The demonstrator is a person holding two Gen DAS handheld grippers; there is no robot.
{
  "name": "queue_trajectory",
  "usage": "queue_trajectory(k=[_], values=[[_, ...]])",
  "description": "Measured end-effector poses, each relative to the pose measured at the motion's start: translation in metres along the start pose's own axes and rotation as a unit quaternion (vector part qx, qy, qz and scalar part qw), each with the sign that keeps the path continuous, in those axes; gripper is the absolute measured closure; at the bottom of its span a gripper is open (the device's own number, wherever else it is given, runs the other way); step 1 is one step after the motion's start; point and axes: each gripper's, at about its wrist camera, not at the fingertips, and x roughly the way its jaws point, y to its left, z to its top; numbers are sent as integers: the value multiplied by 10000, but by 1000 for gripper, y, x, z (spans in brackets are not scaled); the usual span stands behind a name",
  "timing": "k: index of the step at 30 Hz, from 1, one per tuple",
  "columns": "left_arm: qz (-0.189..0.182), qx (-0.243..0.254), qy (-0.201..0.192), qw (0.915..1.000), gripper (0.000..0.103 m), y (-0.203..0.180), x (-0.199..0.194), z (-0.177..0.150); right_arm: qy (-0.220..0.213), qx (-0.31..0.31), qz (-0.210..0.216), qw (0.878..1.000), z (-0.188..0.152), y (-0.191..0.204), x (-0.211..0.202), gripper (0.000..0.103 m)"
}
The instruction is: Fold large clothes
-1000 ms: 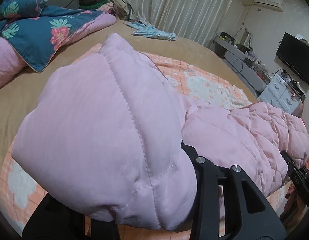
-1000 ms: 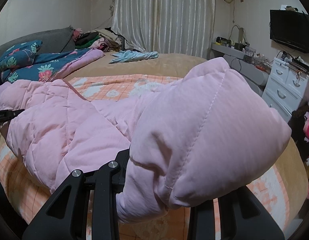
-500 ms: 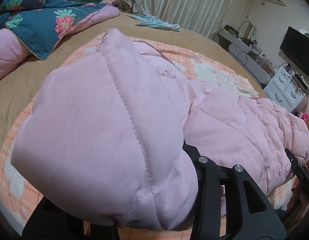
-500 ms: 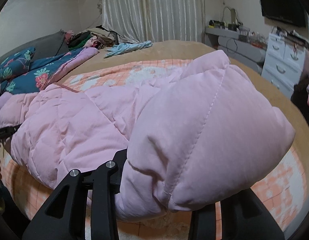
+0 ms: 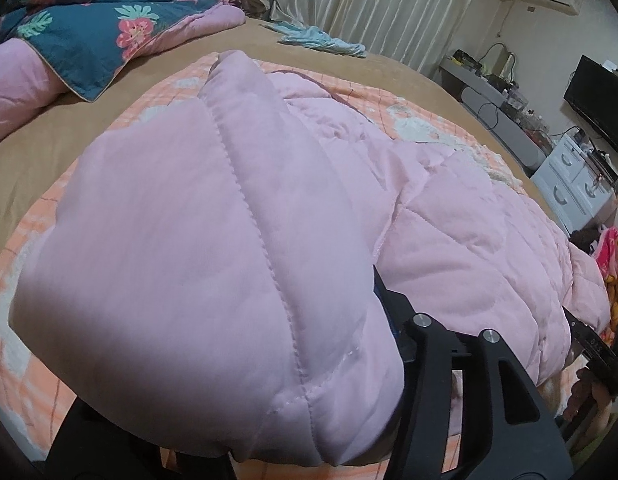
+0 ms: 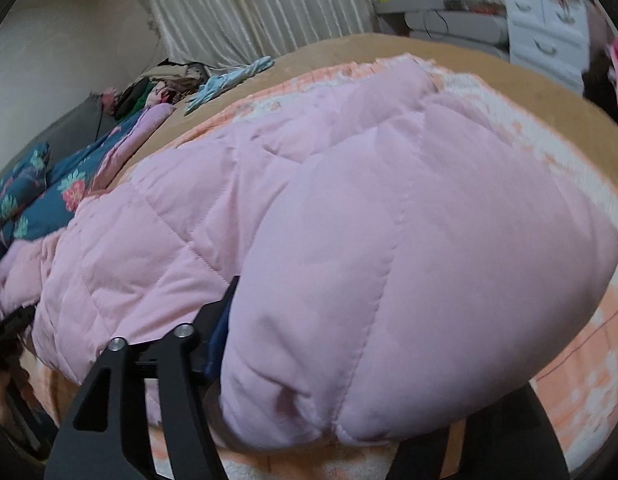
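A puffy pink quilted jacket [image 5: 469, 232] lies across an orange and white blanket [image 5: 25, 272] on the bed. One bulging end of it [image 5: 181, 264] fills my left gripper [image 5: 229, 344]. The right finger [image 5: 383, 296] still presses into the fabric while the jaws are opening, and the left finger is hidden under it. The other bulging end [image 6: 409, 272] sits between the wide jaws of my right gripper [image 6: 369, 344], which are opening. Its left finger [image 6: 229, 304] stands beside the fabric without squeezing it, and the jacket rests on the blanket [image 6: 581, 360].
A blue floral duvet [image 5: 89, 28] and a light blue garment [image 5: 321, 38] lie further up the tan bed cover [image 5: 49, 152]. White drawers [image 5: 577, 188], a desk and a TV [image 5: 601, 100] stand on the right. Curtains hang behind.
Both grippers have sunk toward the bed with the jacket ends. The right view has rolled, and the right jaws have spread much wider. The left jaws have widened a little.
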Motion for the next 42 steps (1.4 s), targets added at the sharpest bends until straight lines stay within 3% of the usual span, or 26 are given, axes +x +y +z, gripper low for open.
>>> queue_trajectory(k=[3,7,10,16,29,42], values=[[-43,-66,60,10000,52,4,-2,-1,109,165,1,9998,0,-5,-3,26],[-11,-126,152,9998,38,8,-10,-3,161,208,-127,9996,-6,-7,-17,13],[26,-134,203,9997,24,13,-19,-5,144,130,-244,9995,-12,-9,-32,8],[78,-42,163,9998,9,15,-48,-10,-82,-247,-617,9978,-22,0,-72,4],[36,327,-629,9975,9,-11,-132,-7,-820,-916,-451,9914,-27,38,-159,4],[-279,646,-995,9925,9,-47,-171,-28,-1242,-1428,-471,9808,-43,80,-209,4]])
